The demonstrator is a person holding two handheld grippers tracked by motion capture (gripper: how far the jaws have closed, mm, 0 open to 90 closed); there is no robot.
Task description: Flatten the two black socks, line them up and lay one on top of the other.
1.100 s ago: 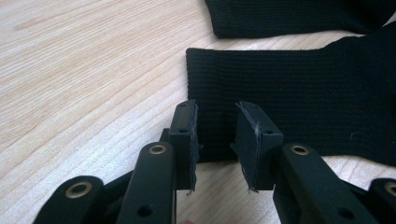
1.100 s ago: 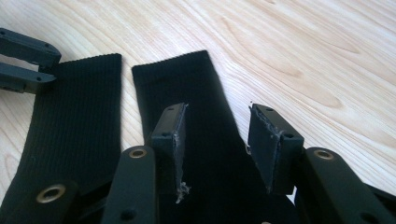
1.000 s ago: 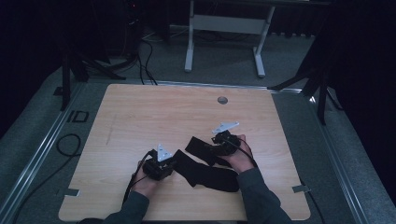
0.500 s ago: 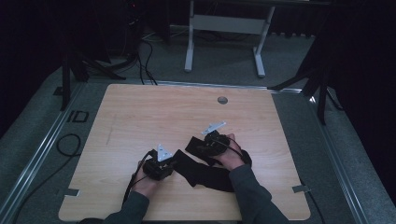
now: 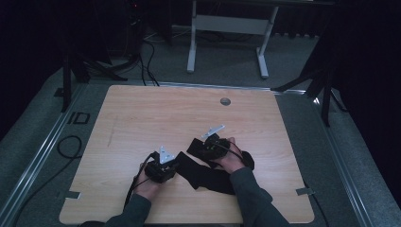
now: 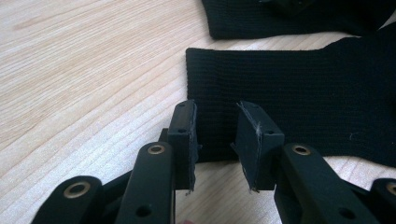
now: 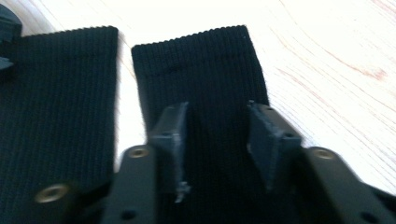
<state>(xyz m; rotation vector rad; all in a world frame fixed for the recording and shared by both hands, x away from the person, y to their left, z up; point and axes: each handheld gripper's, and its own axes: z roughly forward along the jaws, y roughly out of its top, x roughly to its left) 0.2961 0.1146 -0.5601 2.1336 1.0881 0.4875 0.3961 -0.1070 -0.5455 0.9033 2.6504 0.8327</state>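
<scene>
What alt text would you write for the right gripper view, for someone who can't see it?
The right gripper, jaws open, hangs over the ribbed cuff end of a black sock lying flat on a pale wooden table. A second black sock lies alongside it, a thin strip of table showing between them.

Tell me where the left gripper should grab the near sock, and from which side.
Take the sock by its ribbed cuff, at the near edge where the left gripper already straddles it with jaws open. It lies flat on the table, so probably come in low from the open cuff end, sliding one pad under the edge and pinching through both layers. The second sock lies apart beyond it, so there is room.
</scene>
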